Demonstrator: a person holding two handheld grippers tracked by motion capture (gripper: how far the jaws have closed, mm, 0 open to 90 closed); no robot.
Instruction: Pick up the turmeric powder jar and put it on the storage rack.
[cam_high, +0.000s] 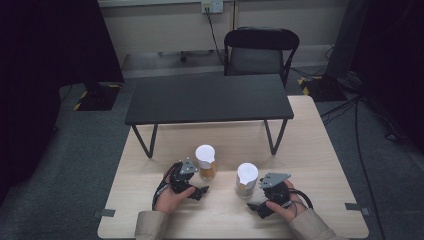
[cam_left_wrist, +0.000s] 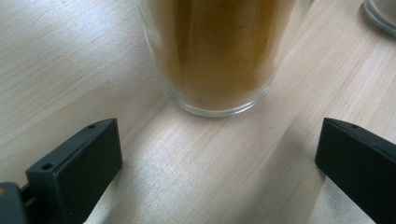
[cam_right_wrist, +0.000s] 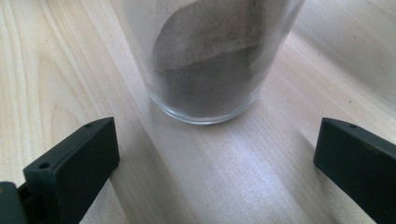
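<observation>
Two glass jars with white lids stand on the light wooden table. The left jar holds orange-brown powder; in the left gripper view this jar stands just beyond the jaws. My left gripper lies low on the table just below and left of it, open, and its jaws touch nothing. The right jar holds grey-brown powder, and it rises close ahead of the right gripper's jaws. My right gripper rests beside that jar, open and apart from it.
A low black bench-like table stands across the far half of the wooden table. Behind it is a black chair. Cables run over the grey floor at the right. In the left gripper view, the rim of another glass shows at top right.
</observation>
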